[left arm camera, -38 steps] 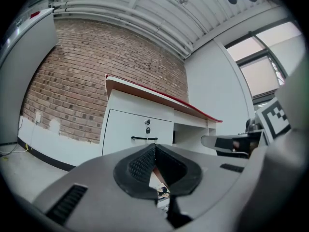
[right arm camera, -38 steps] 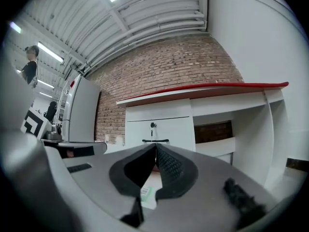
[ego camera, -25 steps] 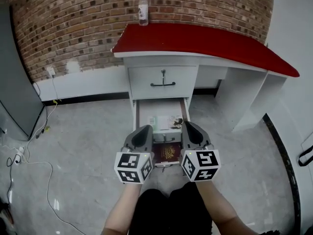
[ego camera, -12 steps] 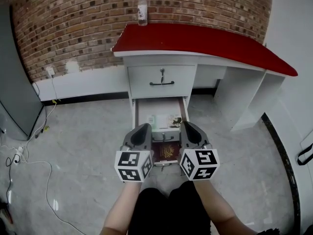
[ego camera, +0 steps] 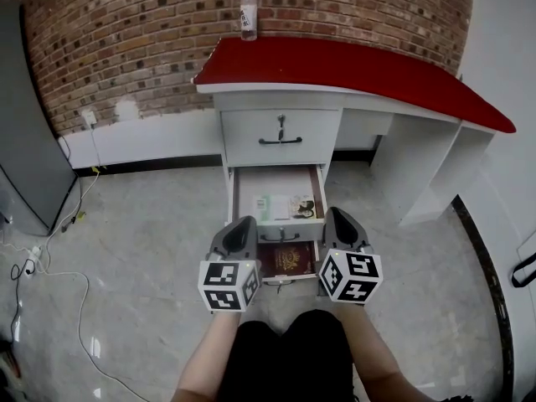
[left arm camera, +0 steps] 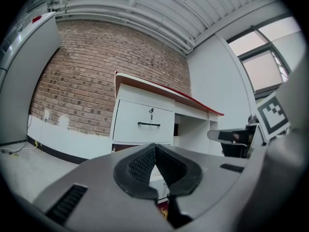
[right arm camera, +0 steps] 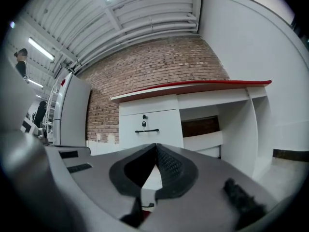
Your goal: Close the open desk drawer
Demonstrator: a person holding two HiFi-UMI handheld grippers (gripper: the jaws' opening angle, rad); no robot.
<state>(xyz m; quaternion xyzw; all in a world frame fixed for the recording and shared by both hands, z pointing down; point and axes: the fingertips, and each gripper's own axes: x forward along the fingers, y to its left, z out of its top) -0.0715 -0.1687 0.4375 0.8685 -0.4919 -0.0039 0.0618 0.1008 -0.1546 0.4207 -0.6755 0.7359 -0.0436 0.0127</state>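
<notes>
Below the brick wall (ego camera: 126,40), the drawer (ego camera: 276,181) gaped mid-frame. My left tongs (ego camera: 244,227) and right tongs (ego camera: 339,222) were closed, empty; skewed pushing might jam it.

A bottle (ego camera: 248,13) stands on the back left corner of the desk (ego camera: 360,65). Under the top is a shut drawer (ego camera: 280,136). Below it an open drawer (ego camera: 276,177) holds papers (ego camera: 285,206). Lower still, a booklet (ego camera: 287,259) lies in the bottom drawer (ego camera: 265,260), between the left gripper (ego camera: 244,227) and the right gripper (ego camera: 339,218).
</notes>
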